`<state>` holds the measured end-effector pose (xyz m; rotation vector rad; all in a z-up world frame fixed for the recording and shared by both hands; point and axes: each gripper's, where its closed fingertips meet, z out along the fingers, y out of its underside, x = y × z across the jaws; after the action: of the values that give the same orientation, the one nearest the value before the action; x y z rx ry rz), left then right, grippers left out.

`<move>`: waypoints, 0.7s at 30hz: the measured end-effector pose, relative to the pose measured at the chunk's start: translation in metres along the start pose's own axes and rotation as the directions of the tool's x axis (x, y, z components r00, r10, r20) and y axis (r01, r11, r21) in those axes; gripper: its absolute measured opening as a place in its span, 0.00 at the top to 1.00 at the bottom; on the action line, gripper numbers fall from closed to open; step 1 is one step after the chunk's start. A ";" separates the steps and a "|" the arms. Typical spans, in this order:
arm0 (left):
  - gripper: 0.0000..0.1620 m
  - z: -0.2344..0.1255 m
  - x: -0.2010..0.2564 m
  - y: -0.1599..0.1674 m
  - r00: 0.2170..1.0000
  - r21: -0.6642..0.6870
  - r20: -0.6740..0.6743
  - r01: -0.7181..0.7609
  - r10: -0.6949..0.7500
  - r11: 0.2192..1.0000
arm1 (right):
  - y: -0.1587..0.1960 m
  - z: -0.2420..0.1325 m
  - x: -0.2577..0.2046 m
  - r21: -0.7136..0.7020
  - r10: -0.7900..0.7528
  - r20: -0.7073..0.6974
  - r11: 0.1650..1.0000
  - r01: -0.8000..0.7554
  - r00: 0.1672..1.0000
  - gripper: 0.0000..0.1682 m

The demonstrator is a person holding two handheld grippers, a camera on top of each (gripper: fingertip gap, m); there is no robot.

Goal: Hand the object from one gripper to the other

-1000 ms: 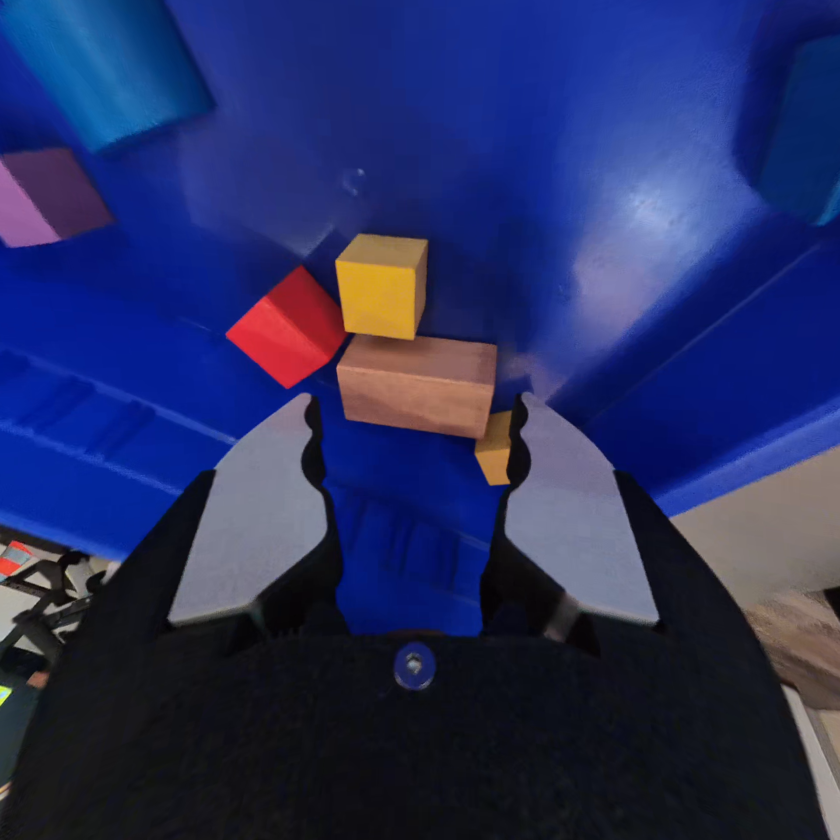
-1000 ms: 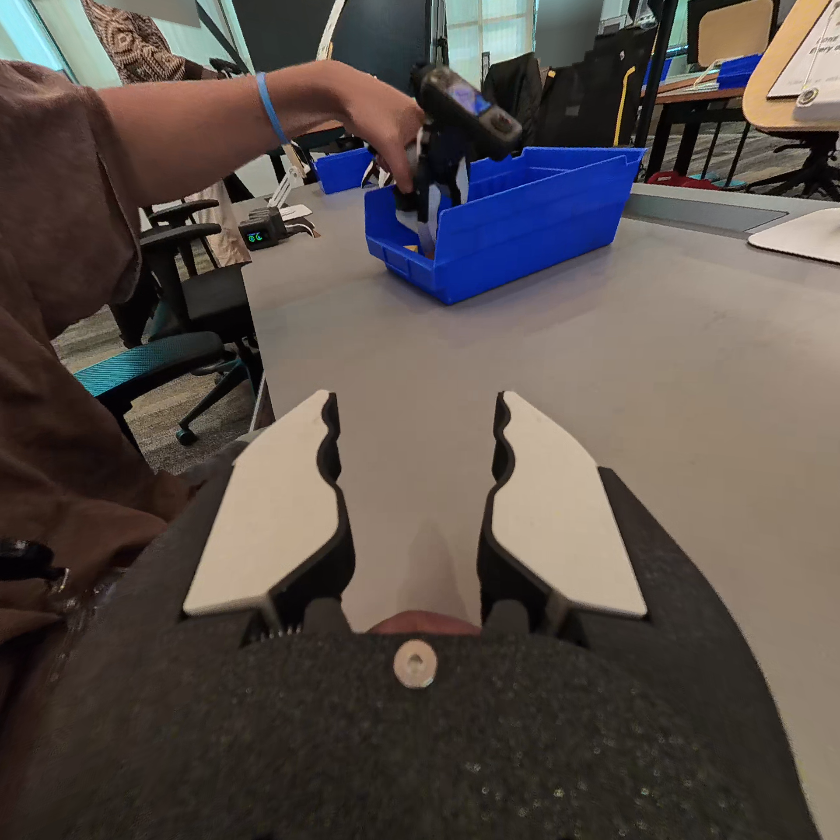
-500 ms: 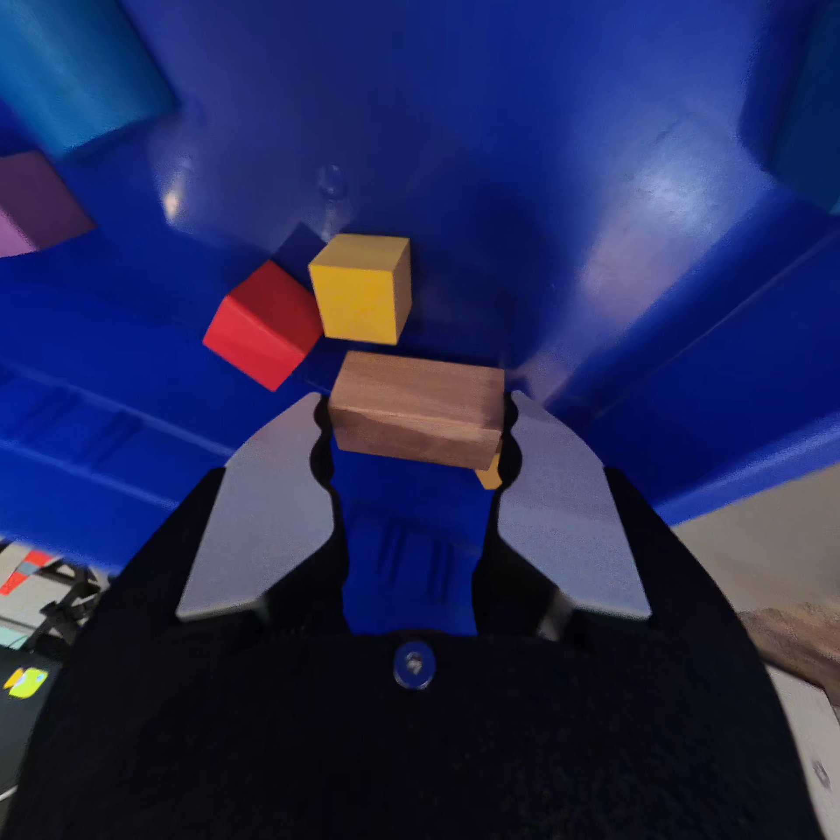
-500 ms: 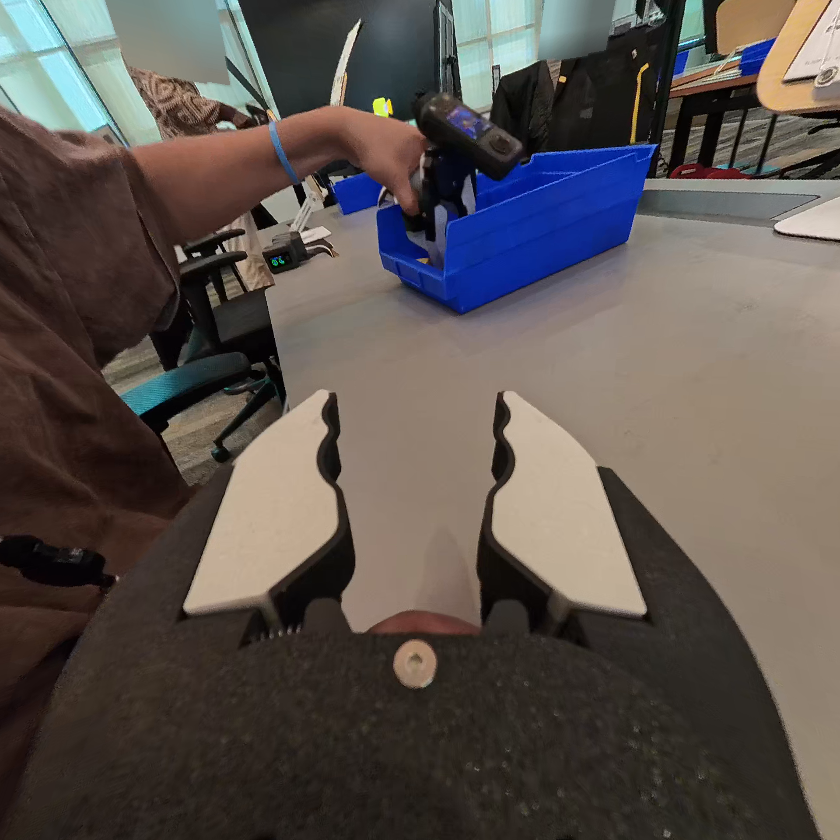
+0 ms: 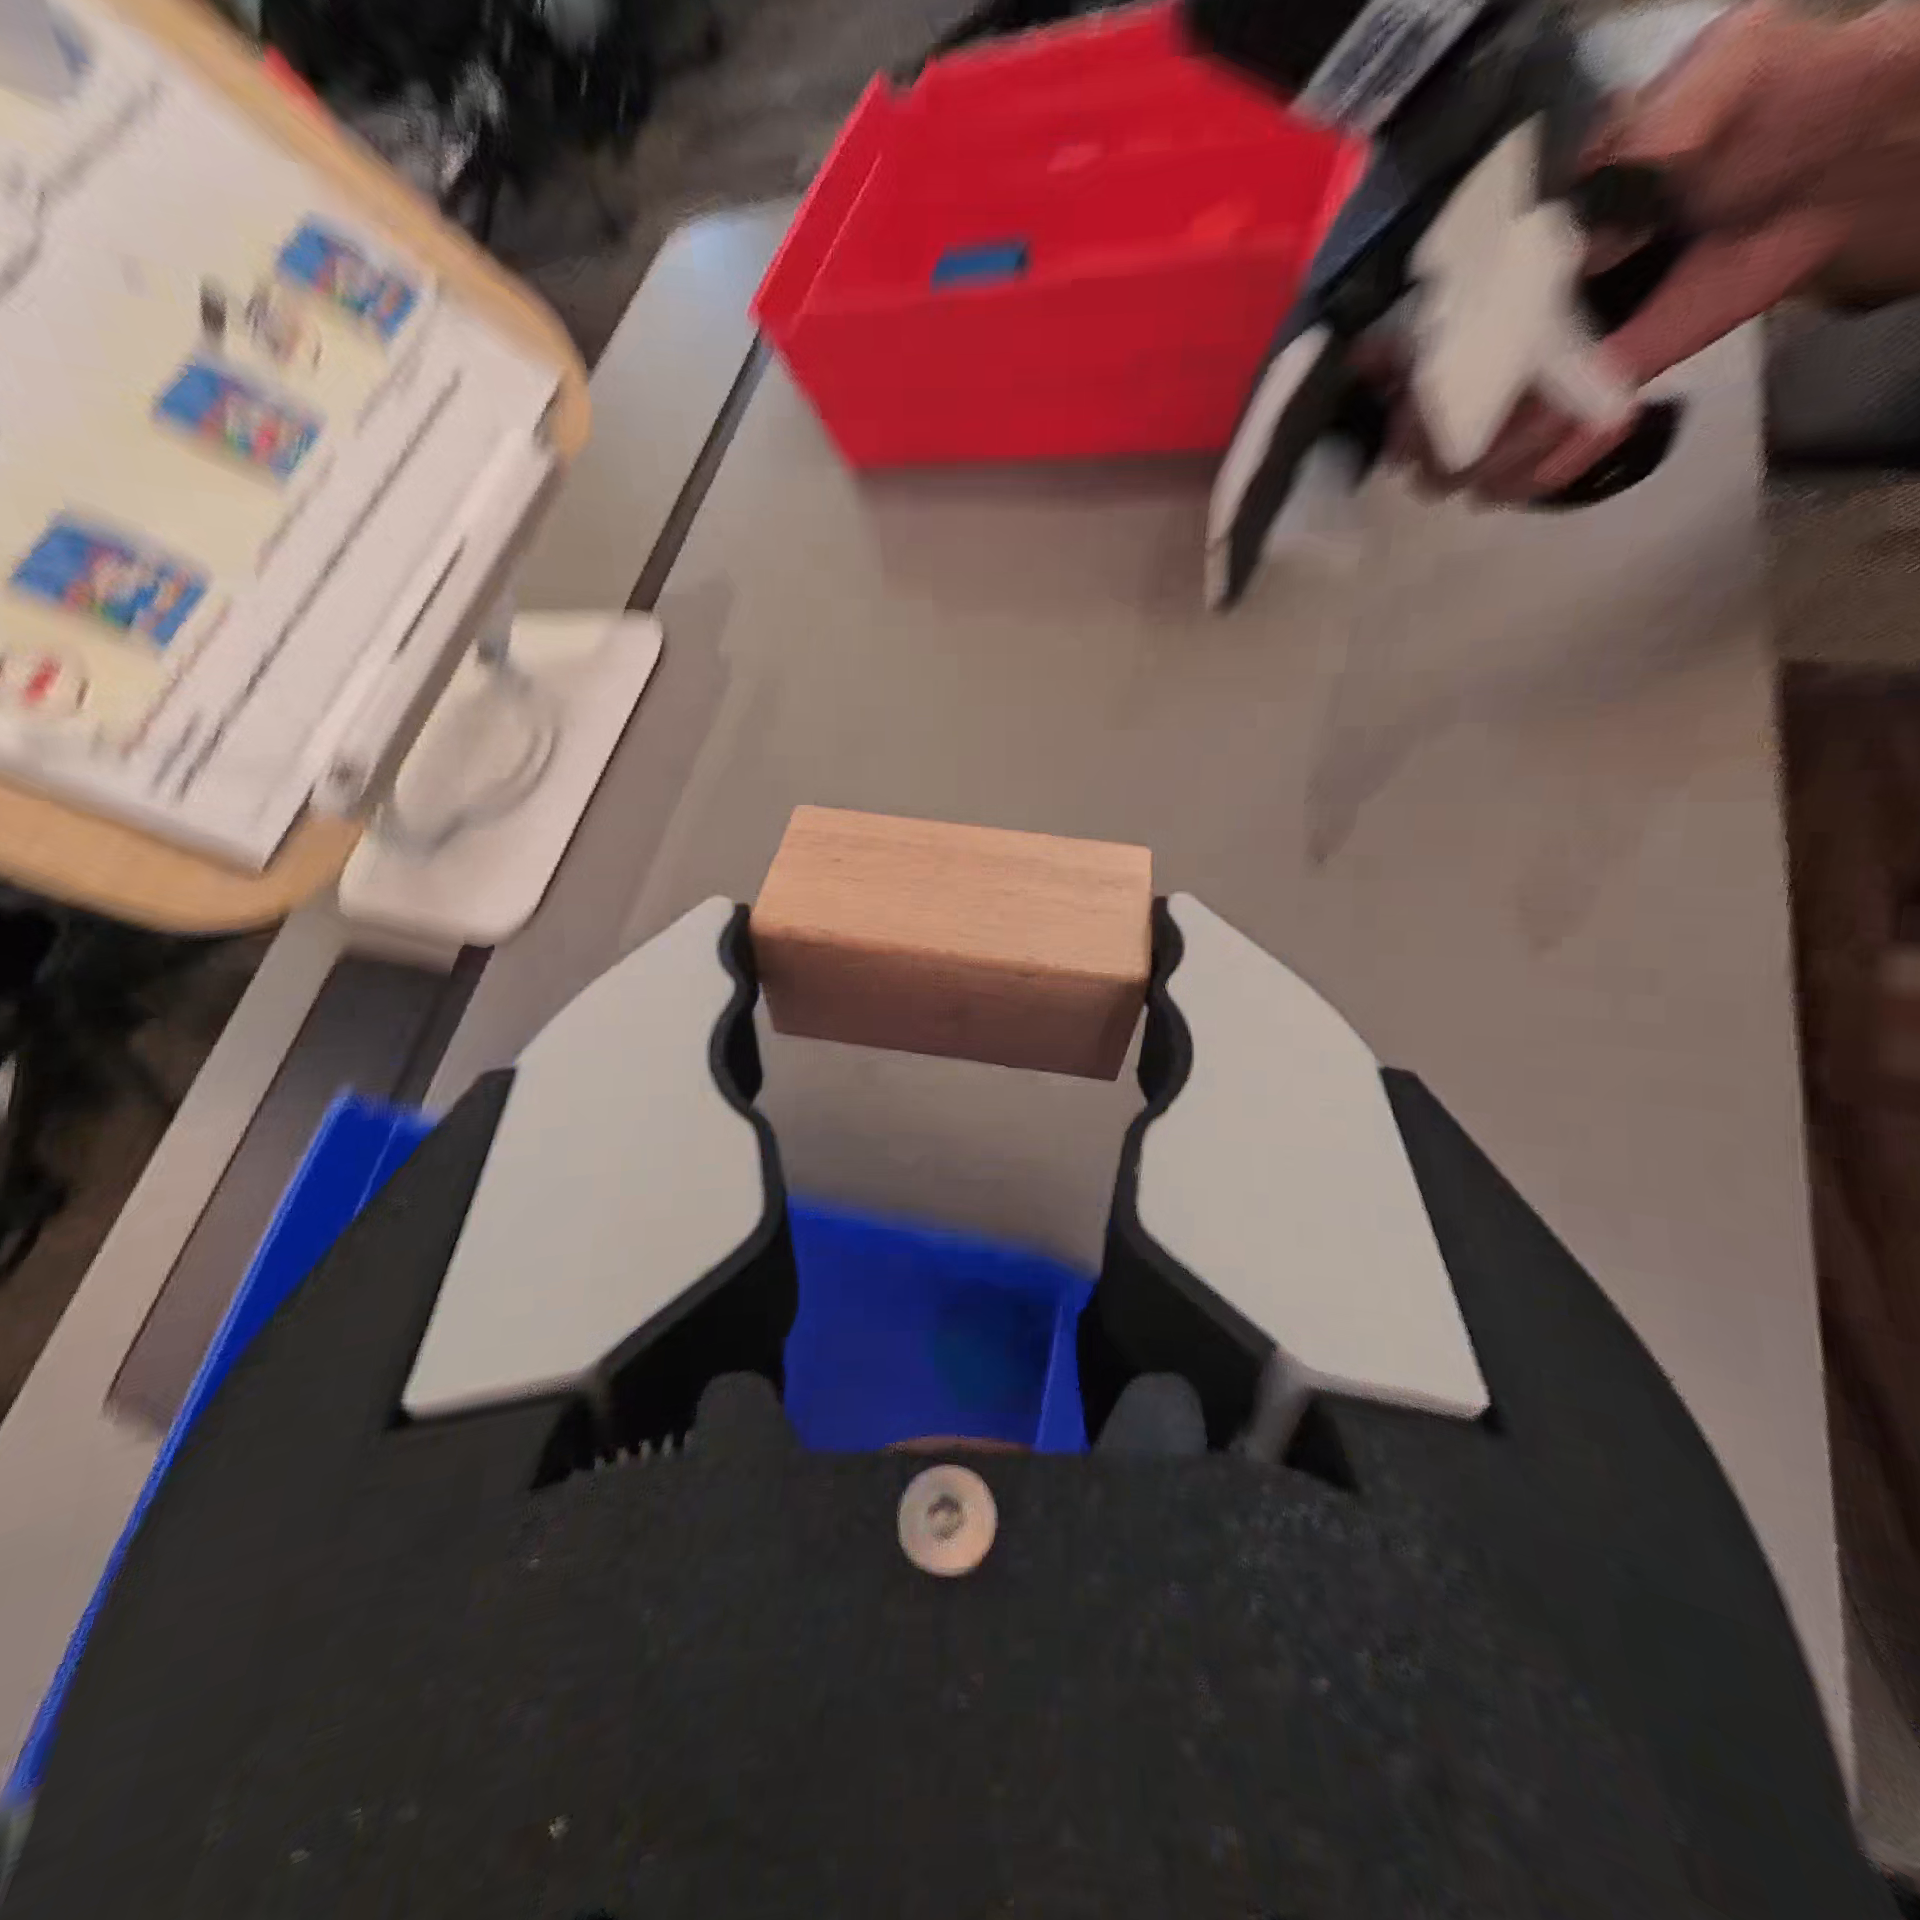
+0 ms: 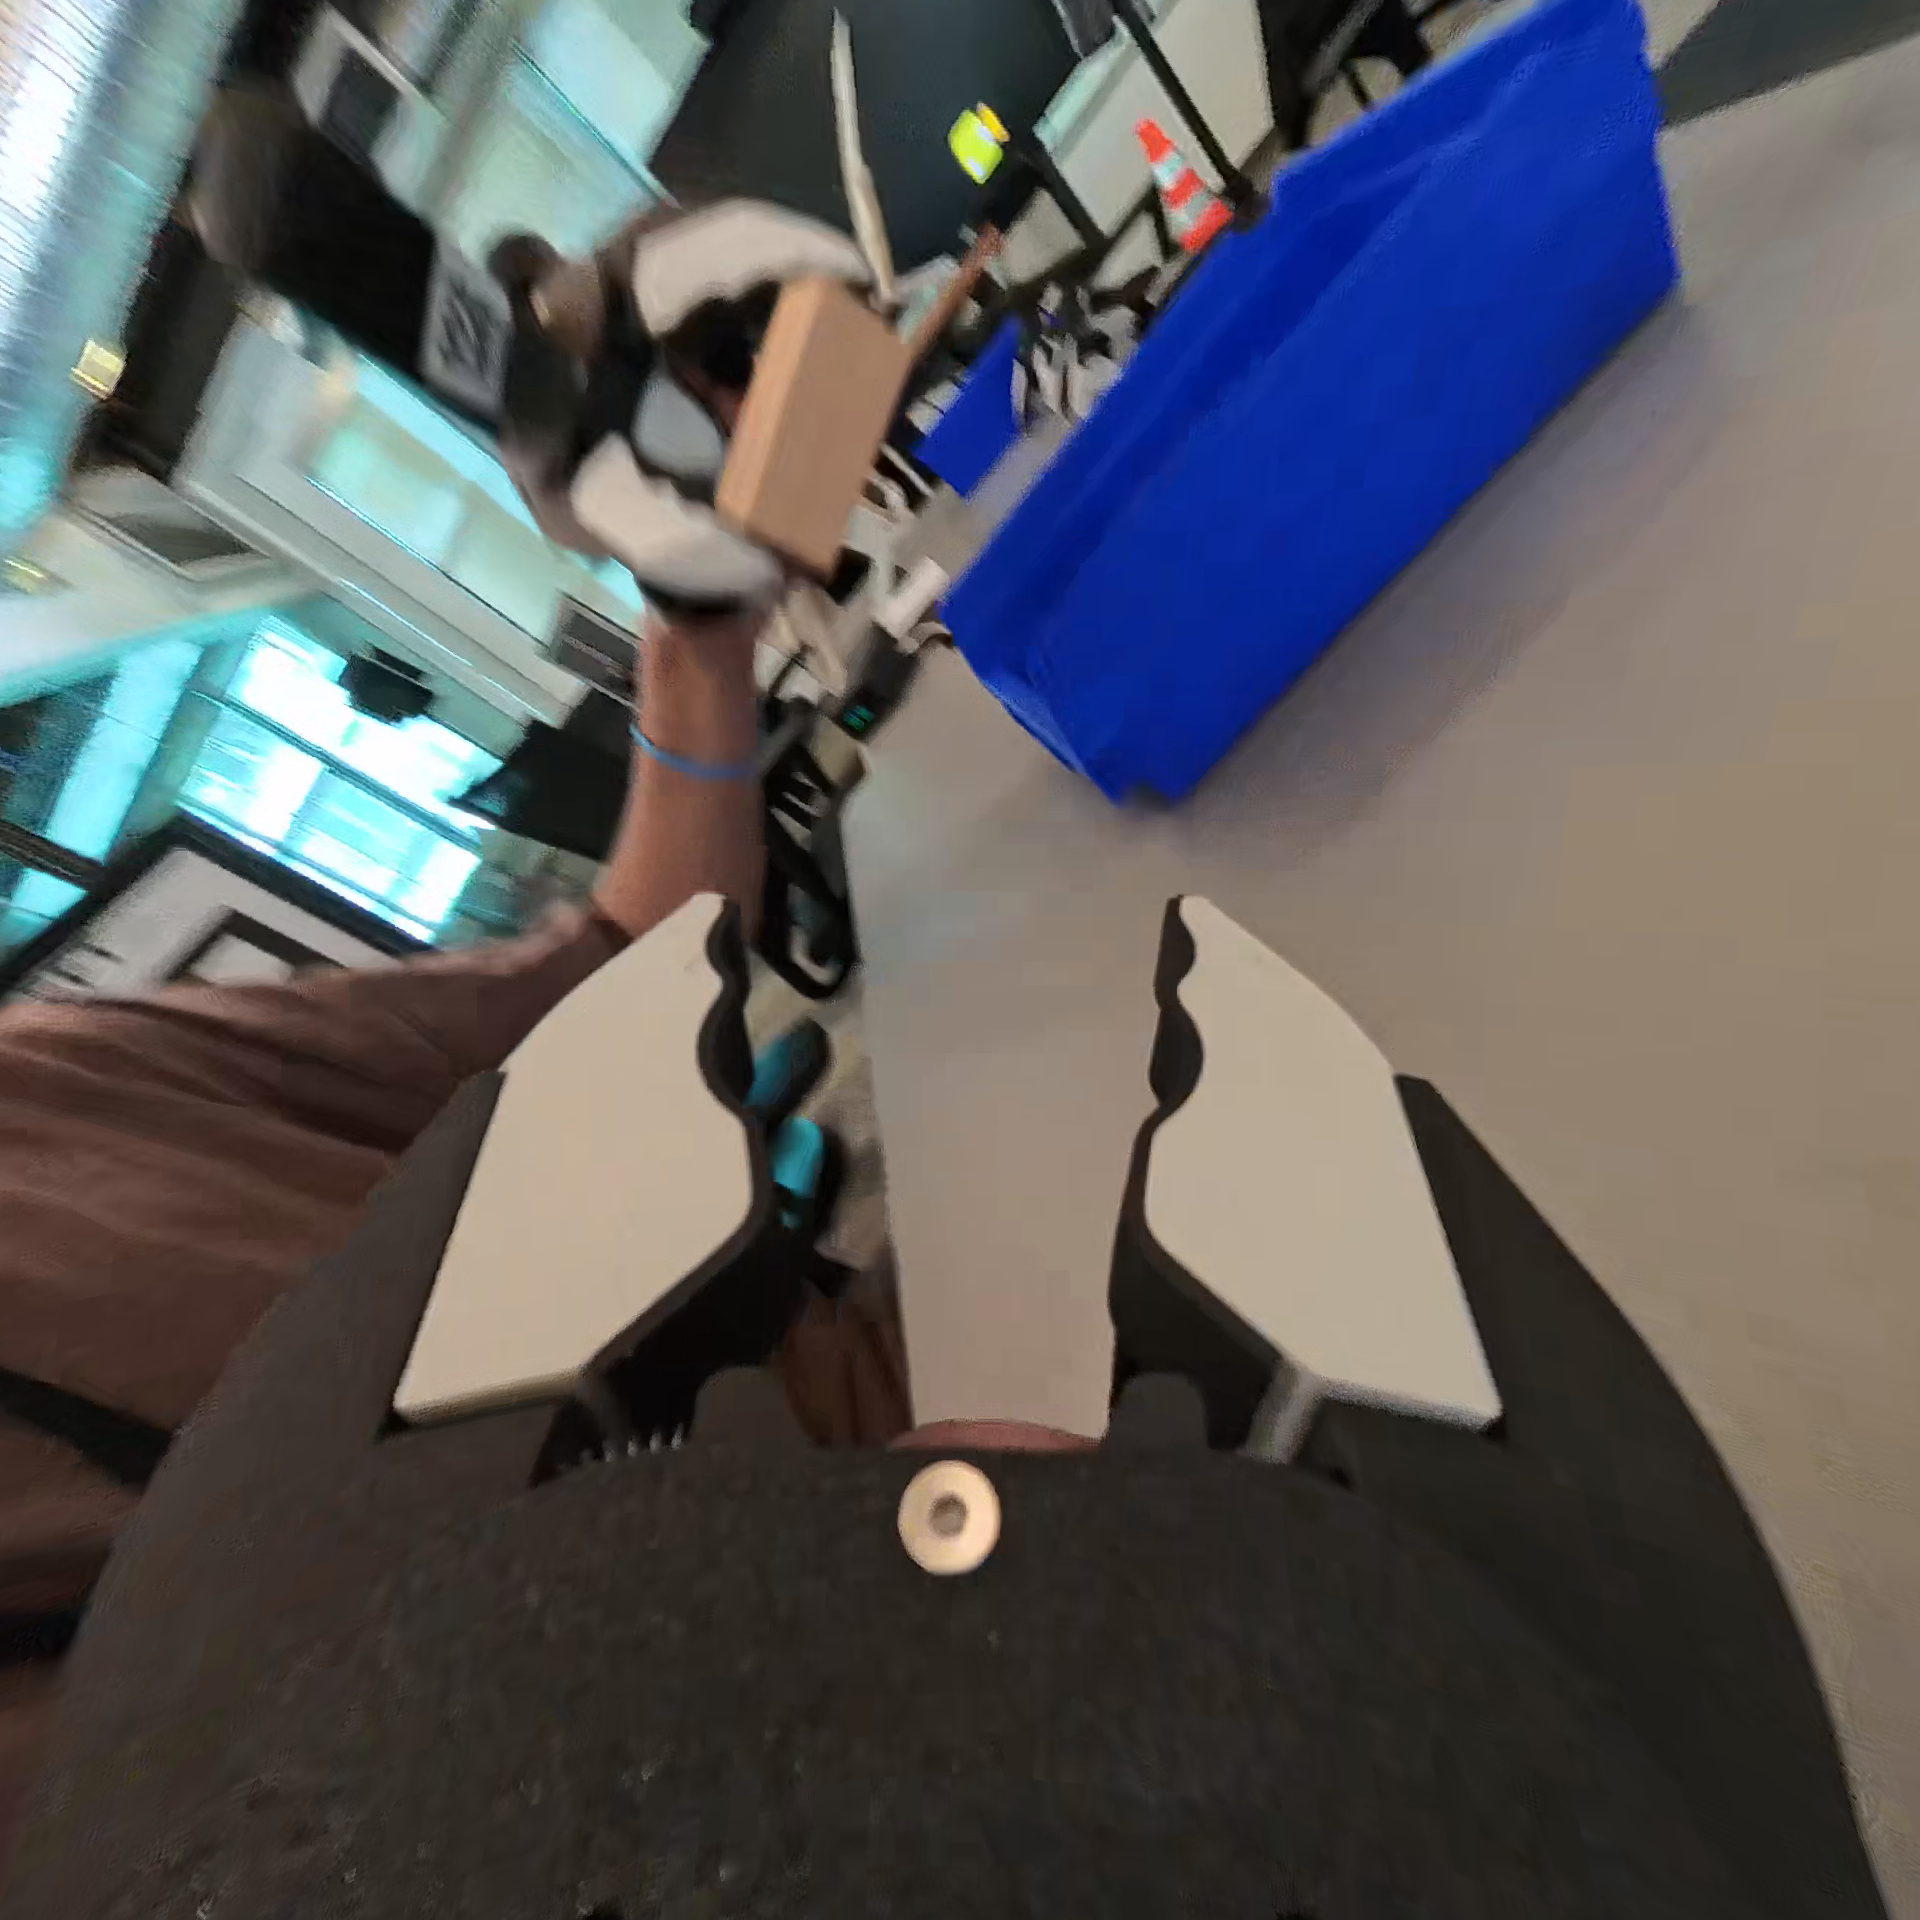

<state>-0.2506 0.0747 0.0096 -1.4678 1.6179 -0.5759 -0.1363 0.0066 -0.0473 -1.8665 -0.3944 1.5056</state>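
My left gripper is shut on a plain wooden block, gripped by its two ends and held in the air above the grey table. In the right wrist view the same block shows far off at the upper left, held in the left gripper's white fingers. My right gripper is open and empty, tilted over the table. It also shows blurred at the upper right of the left wrist view, held by a hand, apart from the block.
A blue bin lies just below my left gripper; it also shows in the right wrist view. A red bin stands at the far end of the table. A tilted board on a white stand is at the left.
My left gripper closed on the wooden block inside the blue bin, lifted it out and swung toward the right gripper. The right gripper has risen and tilted toward the left one.
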 end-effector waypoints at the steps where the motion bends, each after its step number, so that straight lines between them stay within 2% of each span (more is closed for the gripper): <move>1: 0.56 0.012 0.009 -0.014 0.999 0.037 -0.023 -0.022 0.023 0.999 | -0.014 0.007 -0.005 0.027 0.040 0.050 0.999 -0.041 0.998 0.56; 4: 0.56 0.049 0.029 -0.039 0.994 0.061 -0.052 -0.097 0.100 0.993 | -0.046 0.020 -0.022 0.079 0.139 0.235 0.984 -0.162 0.962 0.56; 8: 0.56 0.086 0.045 -0.051 0.986 0.060 -0.085 -0.138 0.143 0.989 | -0.053 0.023 -0.020 0.091 0.216 0.323 0.962 -0.257 0.921 0.61; 11: 0.56 0.103 0.052 -0.053 0.984 0.068 -0.105 -0.138 0.144 0.988 | -0.048 0.017 -0.012 0.095 0.267 0.372 0.942 -0.322 0.889 0.74; 13: 0.56 0.112 0.055 -0.053 0.984 0.066 -0.110 -0.133 0.140 0.989 | -0.043 0.015 -0.005 0.099 0.281 0.375 0.936 -0.339 0.884 0.80; 16: 0.56 0.122 0.060 -0.049 0.987 0.053 -0.115 -0.106 0.111 0.993 | -0.035 0.012 0.003 0.065 0.332 0.374 0.922 -0.382 0.866 0.81; 19: 0.56 0.120 0.067 -0.040 0.996 0.043 -0.088 -0.013 0.017 0.999 | -0.025 0.011 0.009 0.036 0.295 0.278 0.948 -0.317 0.914 0.81; 21: 0.49 0.107 0.078 -0.037 0.986 0.095 -0.098 0.147 -0.138 0.985 | -0.020 0.005 0.015 0.002 0.202 0.138 0.979 -0.204 0.970 0.81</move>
<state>-0.1371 0.0140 -0.0396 -1.5079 1.5364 -0.8054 -0.1336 0.0317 -0.0453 -1.8409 -0.2585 1.7755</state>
